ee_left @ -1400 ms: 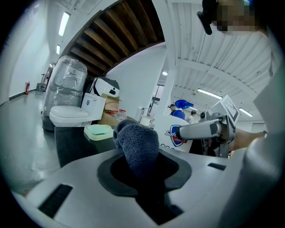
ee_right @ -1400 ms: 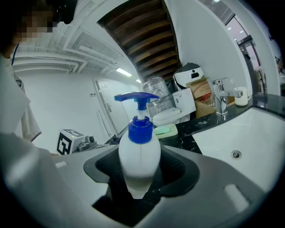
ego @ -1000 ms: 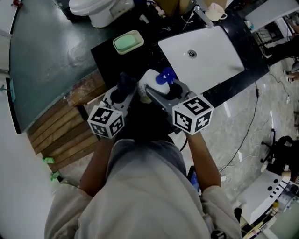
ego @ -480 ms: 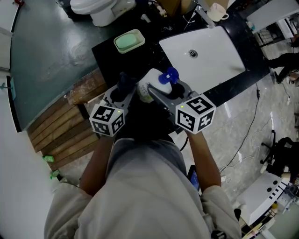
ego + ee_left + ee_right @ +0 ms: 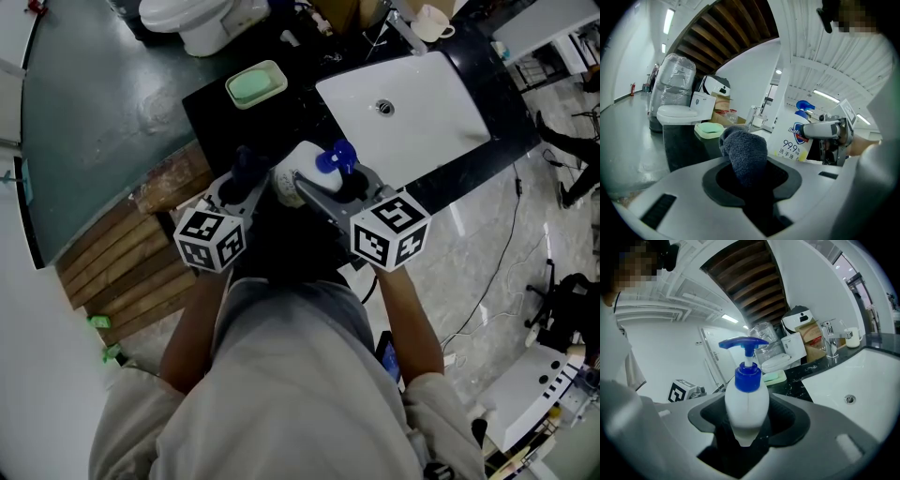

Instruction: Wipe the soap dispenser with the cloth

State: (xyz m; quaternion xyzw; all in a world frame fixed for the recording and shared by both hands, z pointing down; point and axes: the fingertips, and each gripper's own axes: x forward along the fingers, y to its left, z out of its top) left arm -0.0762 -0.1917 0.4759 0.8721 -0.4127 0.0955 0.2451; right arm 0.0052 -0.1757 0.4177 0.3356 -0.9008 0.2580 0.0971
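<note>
Holding the soap dispenser up to the cloth

The soap dispenser [image 5: 746, 404] is clamped upright by its body in the jaws of the right gripper [image 5: 746, 437]. A bunched dark cloth [image 5: 743, 154] is pinched in the jaws of the left gripper [image 5: 749, 190], just beside the label, above the table [image 5: 216, 108] edge. Contact cannot be told, and the wiping is judged largely undone.
</note>
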